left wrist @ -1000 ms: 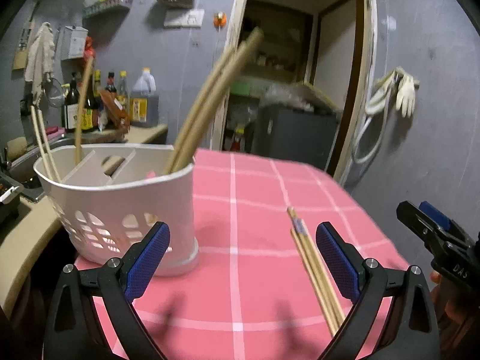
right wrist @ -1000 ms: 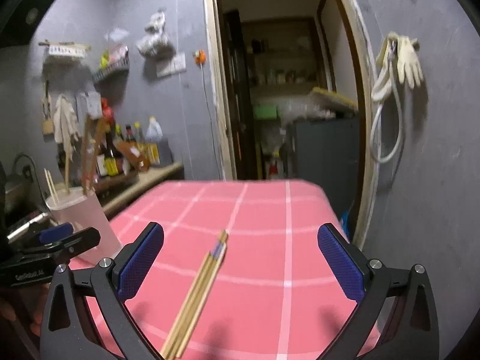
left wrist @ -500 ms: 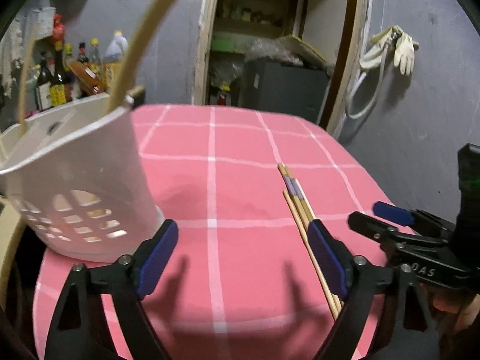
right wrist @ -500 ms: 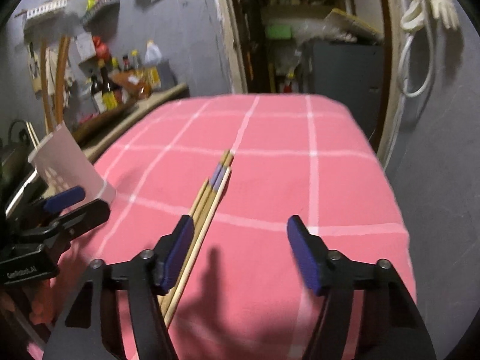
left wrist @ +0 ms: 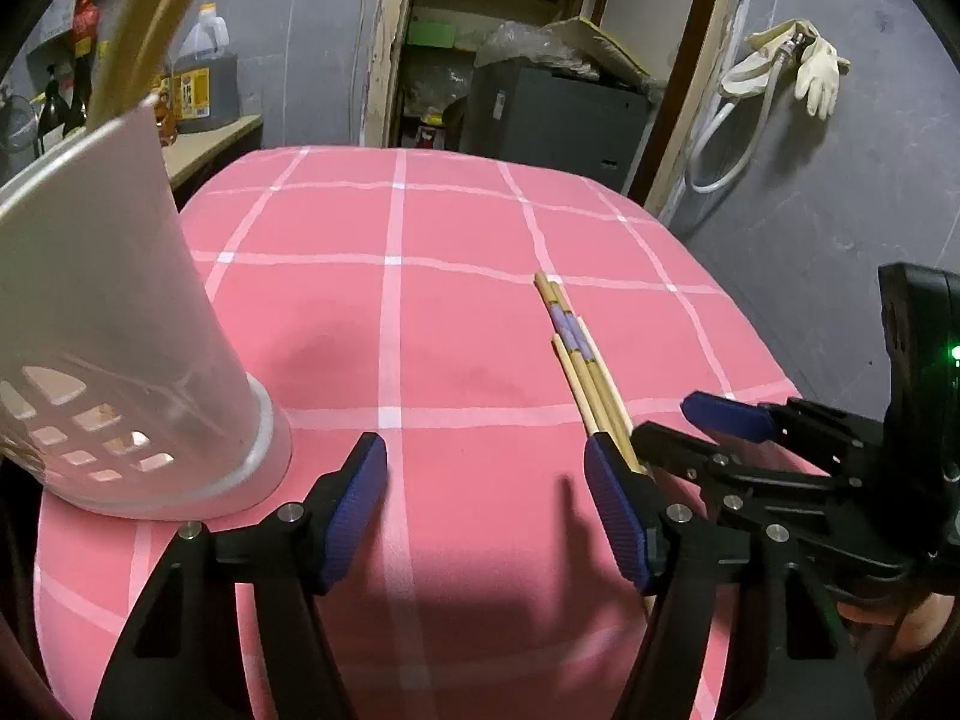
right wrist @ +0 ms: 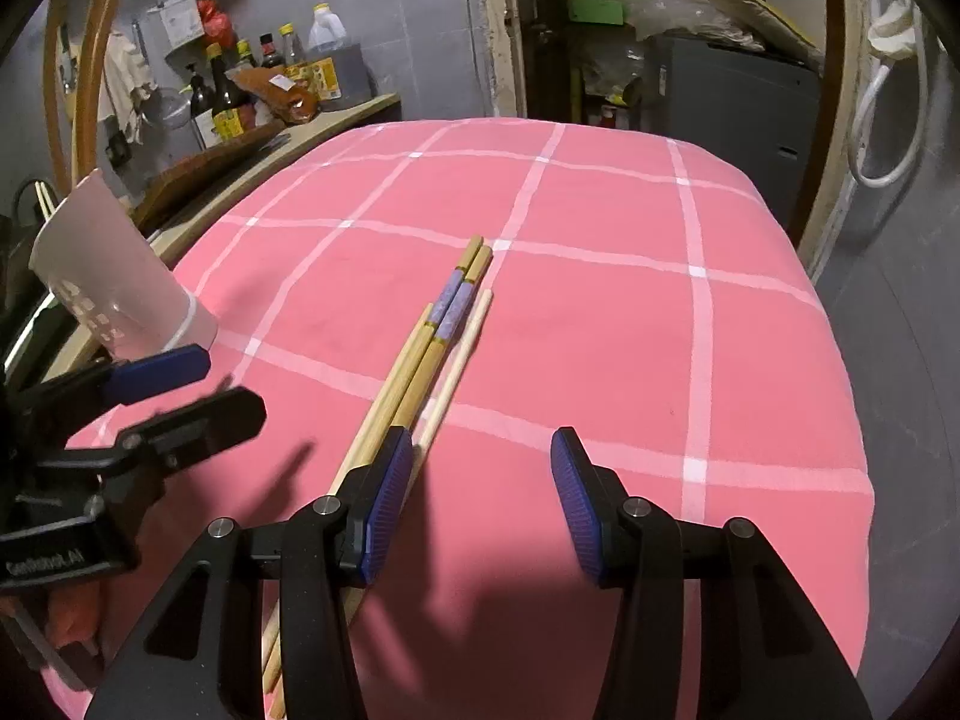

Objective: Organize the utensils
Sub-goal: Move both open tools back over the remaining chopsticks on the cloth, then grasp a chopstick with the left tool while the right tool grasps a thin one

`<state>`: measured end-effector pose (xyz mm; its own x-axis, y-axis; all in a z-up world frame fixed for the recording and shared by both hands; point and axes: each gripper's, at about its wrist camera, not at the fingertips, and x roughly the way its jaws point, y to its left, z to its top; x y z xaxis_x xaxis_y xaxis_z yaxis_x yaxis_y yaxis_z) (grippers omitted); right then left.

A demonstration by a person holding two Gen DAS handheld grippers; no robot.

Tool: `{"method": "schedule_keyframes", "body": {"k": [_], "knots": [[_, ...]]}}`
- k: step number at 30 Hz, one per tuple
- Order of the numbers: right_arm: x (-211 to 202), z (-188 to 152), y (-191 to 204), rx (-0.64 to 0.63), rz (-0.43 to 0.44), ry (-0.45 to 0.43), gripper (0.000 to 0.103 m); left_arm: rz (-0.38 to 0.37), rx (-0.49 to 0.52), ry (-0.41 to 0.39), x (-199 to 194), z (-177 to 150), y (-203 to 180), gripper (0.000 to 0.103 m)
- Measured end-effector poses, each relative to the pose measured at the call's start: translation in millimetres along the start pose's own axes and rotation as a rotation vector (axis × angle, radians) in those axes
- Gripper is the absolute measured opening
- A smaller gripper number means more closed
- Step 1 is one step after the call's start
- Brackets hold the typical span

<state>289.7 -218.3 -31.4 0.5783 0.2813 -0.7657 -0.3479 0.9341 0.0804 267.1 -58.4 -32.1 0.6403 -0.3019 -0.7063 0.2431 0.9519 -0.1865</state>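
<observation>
Right wrist view shows the right gripper (right wrist: 483, 498) low over the pink checked tablecloth (right wrist: 600, 324), its blue-padded jaws spread apart and holding nothing. A bundle of chopsticks (right wrist: 435, 336) lies on the cloth, running from the near left toward the far middle; two carry purple bands, and a paler one lies along the bundle's right side. The gripper's left finger sits over the near part of the bundle, so the sticks lie at that finger and to its left, not in the gap between the pads. Left wrist view shows the left gripper (left wrist: 486, 510), also spread and empty, with the same chopsticks (left wrist: 579, 354) just beyond its right finger. A white utensil basket (left wrist: 102, 324) stands on the cloth at the near left, apart from the chopsticks, holding long wooden utensils (left wrist: 141, 30).
</observation>
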Motion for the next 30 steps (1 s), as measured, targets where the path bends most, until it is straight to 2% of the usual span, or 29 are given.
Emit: {"method": "schedule_keyframes", "body": {"k": [5, 7, 9, 11, 15, 19, 25, 30], "knots": [[9.9, 7.8, 7.7, -0.045, -0.035, 0.019, 0.046, -0.012, 0.002, 0.019, 3.3, 0.1, -2.1, 0.055], [10.7, 9.4, 5.9, -0.050, -0.036, 0.019, 0.040, -0.021, 0.011, 0.026, 5.0, 0.4, -4.7, 0.053], [9.0, 9.1, 0.6, -0.049, -0.031, 0.017, 0.028, -0.033, 0.023, 0.037, 6.6, 1.2, -6.6, 0.049], [4.8, 6.8, -5.5, -0.050, -0.017, 0.015, 0.022, -0.047, 0.031, 0.051, 10.6, 2.2, -9.3, 0.044], [-3.7, 2.2, -12.4, -0.057, -0.017, 0.009, 0.010, -0.069, 0.046, 0.086, 23.6, 8.3, -14.7, 0.039], [-9.2, -4.7, -24.0, -0.020, 0.004, -0.003, 0.010, -0.068, 0.063, 0.107, 34.6, 12.9, -18.4, 0.034], [-6.5, -4.0, -26.1, 0.002, 0.036, -0.001, 0.010, -0.016, 0.083, 0.126, 50.5, 18.5, -23.9, 0.024], [-8.2, -5.8, -32.7, 0.038, 0.069, -0.009, 0.010, -0.063, 0.063, 0.126, 51.1, 20.3, -22.4, 0.024]]}}
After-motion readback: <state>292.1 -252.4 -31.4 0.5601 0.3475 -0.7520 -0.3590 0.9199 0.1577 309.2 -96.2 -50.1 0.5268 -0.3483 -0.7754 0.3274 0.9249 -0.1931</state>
